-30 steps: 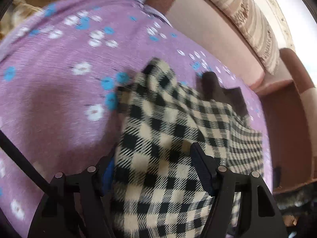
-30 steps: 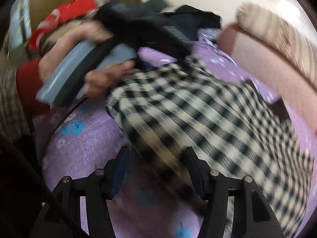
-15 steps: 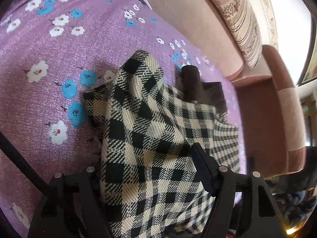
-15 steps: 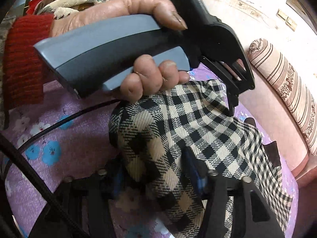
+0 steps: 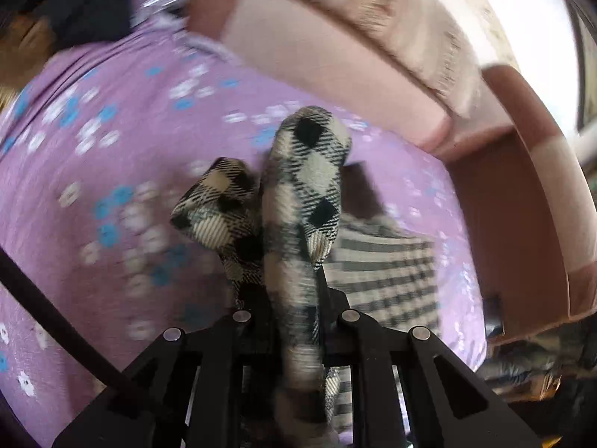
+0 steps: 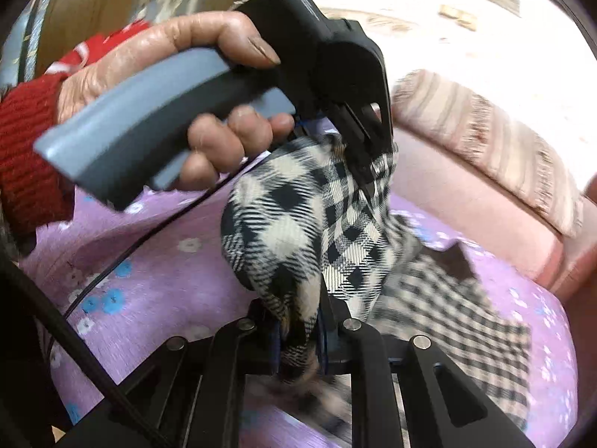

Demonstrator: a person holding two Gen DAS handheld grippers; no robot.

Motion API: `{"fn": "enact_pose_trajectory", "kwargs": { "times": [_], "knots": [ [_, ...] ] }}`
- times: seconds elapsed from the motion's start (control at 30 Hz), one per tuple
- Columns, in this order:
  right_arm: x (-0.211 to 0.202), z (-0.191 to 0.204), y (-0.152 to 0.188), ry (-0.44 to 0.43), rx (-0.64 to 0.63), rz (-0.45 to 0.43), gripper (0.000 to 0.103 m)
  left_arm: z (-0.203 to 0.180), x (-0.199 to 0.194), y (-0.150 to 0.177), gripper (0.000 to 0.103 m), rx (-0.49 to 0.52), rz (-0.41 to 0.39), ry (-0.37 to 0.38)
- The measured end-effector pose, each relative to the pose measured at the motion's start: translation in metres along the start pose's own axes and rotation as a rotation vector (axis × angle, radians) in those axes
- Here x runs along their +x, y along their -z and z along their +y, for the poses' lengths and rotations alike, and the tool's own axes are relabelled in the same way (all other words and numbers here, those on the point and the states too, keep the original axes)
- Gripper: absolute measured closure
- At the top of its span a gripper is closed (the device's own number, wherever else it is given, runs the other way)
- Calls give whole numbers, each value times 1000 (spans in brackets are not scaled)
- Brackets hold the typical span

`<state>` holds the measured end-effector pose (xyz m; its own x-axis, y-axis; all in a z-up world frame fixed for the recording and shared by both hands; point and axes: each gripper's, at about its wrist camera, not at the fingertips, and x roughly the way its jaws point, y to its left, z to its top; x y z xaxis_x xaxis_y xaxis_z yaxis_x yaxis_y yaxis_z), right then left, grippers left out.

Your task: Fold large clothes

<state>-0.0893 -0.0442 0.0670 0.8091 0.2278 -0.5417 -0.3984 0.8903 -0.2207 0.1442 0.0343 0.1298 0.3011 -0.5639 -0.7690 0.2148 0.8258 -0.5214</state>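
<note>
- Left gripper [image 5: 289, 295]: its jaws have just been closing and now stand almost together, pinched on a bunched fold of the checked garment [image 5: 302, 183]. From the left wrist view the cloth rises out of the jaws as a narrow upright ridge, with a second, smaller lobe leaning off to its left.
- In the right wrist view a hand [image 6: 179, 86] in a red knitted sleeve [image 6: 26, 156] grips the grey handle of that left gripper, at the picture's upper left. The garment hangs from its black jaws.
- Right gripper [image 6: 300, 328]: its jaws too have just been closing and are nearly together, clamped on another fold of the same garment.
- The checked garment runs taut between the two grippers, so its long axis here goes from low centre up towards the upper right. The rest of it trails down to the right and lies on the purple flowered cover [image 6: 168, 272].
- A dark brown patch of the cloth shows at the far edge.
- A pink sofa back [image 6: 466, 201] with a striped cushion [image 6: 485, 142] stands on the right.
</note>
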Motion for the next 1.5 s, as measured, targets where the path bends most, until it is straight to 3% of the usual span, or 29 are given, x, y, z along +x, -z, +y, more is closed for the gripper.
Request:
{"fn": "enact_pose_trajectory", "kwargs": {
  "times": [0.13, 0.27, 0.43, 0.57, 0.67, 0.73, 0.8, 0.9, 0.97, 1.03, 1.13, 1.17, 1.2, 1.23, 1.37, 1.43, 1.5],
  "knots": [
    [-30, -57, 17, 76, 102, 7, 88, -91, 31, -1, 89, 116, 36, 0],
    [-46, -118, 52, 133, 256, 71, 88, -160, 82, 6, 88, 202, 86, -27],
    [-40, -182, 100, 92, 506, 190, 88, -217, 120, 27, 76, 298, 141, -57],
    [-32, -198, 127, 11, 639, 248, 86, -218, 101, 30, 60, 255, 103, 19],
    [-35, -217, 134, -67, 742, 273, 80, -210, 75, 32, 55, 232, 16, -1],
    [-46, -240, 134, -93, 811, 272, 71, -195, 56, 40, 49, 231, -24, -31],
    [-67, -259, 129, -97, 847, 214, 65, -185, 44, 48, 46, 233, -53, -60],
    [-102, -278, 118, -4, 836, 92, 49, -157, 32, 64, 46, 229, -78, -103],
    [-93, -294, 106, -36, 849, 62, 48, -139, 34, 77, 46, 205, -79, -137],
    [-73, -297, 93, -130, 854, 73, 44, -125, 37, 86, 46, 169, -64, -142],
    [-14, -296, 86, -186, 814, 199, 44, -110, 39, 98, 46, 116, -44, -130],
    [1, -293, 87, -208, 809, 234, 44, -109, 37, 102, 46, 112, -46, -131],
    [9, -290, 90, -230, 816, 246, 59, -109, 37, 104, 46, 109, -50, -136],
    [18, -289, 97, -254, 831, 249, 87, -111, 36, 105, 46, 112, -57, -141],
    [5, -304, 90, -272, 880, 165, 92, -131, 42, 103, 46, 151, -73, -131],
    [-22, -316, 85, -221, 864, 89, 93, -146, 52, 104, 46, 191, -71, -111],
    [-34, -328, 96, -175, 893, 79, 93, -156, 64, 107, 46, 216, -61, -101]
  ]
}}
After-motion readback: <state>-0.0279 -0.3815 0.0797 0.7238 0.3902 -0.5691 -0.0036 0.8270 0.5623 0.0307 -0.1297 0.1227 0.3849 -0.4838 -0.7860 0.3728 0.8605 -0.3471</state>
